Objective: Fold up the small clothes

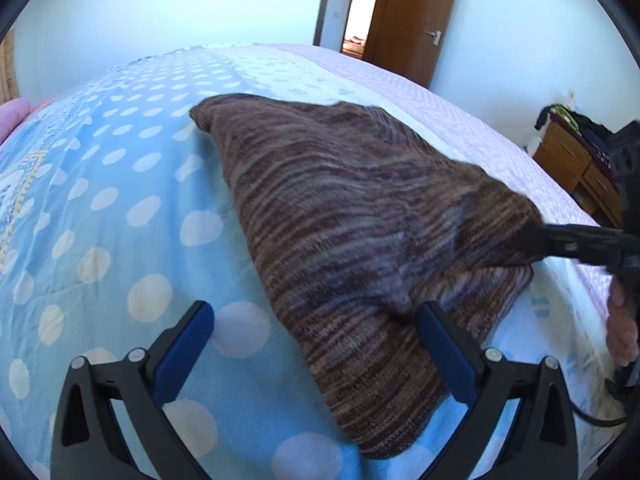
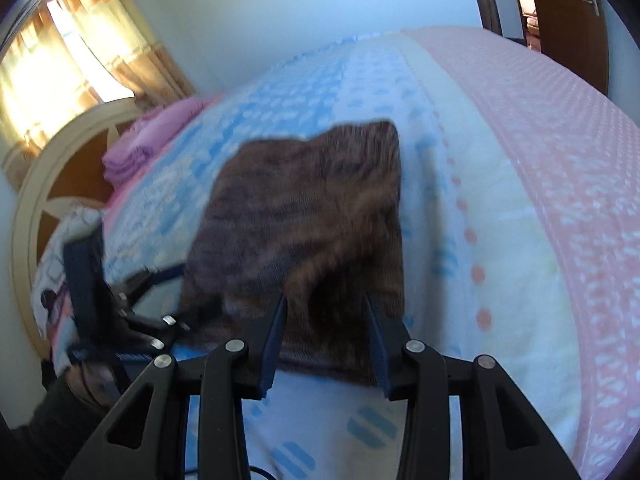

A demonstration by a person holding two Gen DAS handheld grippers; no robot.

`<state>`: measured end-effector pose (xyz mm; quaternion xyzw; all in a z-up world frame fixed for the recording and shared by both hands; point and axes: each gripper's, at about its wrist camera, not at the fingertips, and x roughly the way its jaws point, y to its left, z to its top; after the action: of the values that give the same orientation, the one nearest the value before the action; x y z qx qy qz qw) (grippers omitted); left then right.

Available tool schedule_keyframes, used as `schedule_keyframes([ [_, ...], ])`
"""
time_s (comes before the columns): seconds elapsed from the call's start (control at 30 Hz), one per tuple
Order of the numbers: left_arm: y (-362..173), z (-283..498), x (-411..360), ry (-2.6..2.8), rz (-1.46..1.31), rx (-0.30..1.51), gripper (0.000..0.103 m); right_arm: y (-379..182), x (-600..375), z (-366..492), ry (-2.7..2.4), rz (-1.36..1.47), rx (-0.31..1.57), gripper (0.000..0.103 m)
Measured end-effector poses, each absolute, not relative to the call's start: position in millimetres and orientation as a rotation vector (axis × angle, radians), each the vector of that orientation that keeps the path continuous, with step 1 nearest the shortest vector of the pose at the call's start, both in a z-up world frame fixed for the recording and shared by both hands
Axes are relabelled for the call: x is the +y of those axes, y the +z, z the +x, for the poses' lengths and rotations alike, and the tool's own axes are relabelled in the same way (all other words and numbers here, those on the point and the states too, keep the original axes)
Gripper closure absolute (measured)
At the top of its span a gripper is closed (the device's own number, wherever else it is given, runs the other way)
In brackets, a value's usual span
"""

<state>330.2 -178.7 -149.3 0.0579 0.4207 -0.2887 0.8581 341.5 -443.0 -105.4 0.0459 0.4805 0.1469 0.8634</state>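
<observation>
The brown striped knitted garment (image 1: 360, 216) is spread on the blue dotted bedcover (image 1: 120, 208). The left gripper (image 1: 316, 344) is released wide; the right gripper (image 2: 326, 338) stands partly parted around a raised fold, its grasp uncertain. The fold should be laid edge-to-edge, then smoothed.

garment (image 1: 360, 216) on bed (image 1: 120, 200), door (image 1: 416, 20) behind

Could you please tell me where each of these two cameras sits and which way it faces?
Left wrist view: sits on the left tongs, looks down across the blue polka-dot bedcover toward the wooden door; shows its wide-open fingers and the other hand.
Right wrist view: sits on the right tongs, faces the headboard and curtains; shows its fingers beside the cloth.
Both share the brown striped knit garment, the bedcover and each other's tongs.
</observation>
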Motion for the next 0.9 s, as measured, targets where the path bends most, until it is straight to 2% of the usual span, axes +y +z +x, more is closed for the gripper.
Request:
schedule_keyframes([
  [0.03,-149.9,326.6,-178.9,-0.610,0.129,0.894,0.000,-112.5,-445.7,340.9,0.276,0.086,1.027,0.100],
  [0.17,-149.4,320.8,-170.5,-0.588,0.115,0.895,0.000,-120.8,-472.3,328.7,0.309,0.280,1.095,0.101],
  [0.4,-152.4,319.4,-170.8,-0.570,0.141,0.892,0.000,-126.7,-476.2,328.9,0.273,0.262,1.132,0.100],
  [0.53,-151.8,320.4,-171.4,-0.568,0.139,0.892,0.000,-89.0,-459.9,328.5,0.148,0.125,0.972,0.087],
  [0.63,-151.5,319.2,-171.2,-0.566,0.142,0.890,0.000,-61.4,-432.6,331.2,0.176,0.073,0.845,0.086],
  [0.67,-151.6,318.9,-171.8,-0.565,0.143,0.890,0.000,-57.4,-419.1,334.2,0.213,0.053,0.825,0.082],
  [0.77,-151.6,318.8,-172.0,-0.564,0.143,0.889,0.000,-64.9,-381.0,346.8,0.326,-0.008,0.833,0.072],
  [0.9,-151.7,319.3,-171.6,-0.561,0.146,0.887,0.000,-104.7,-341.3,369.5,0.383,-0.114,0.918,0.072],
])
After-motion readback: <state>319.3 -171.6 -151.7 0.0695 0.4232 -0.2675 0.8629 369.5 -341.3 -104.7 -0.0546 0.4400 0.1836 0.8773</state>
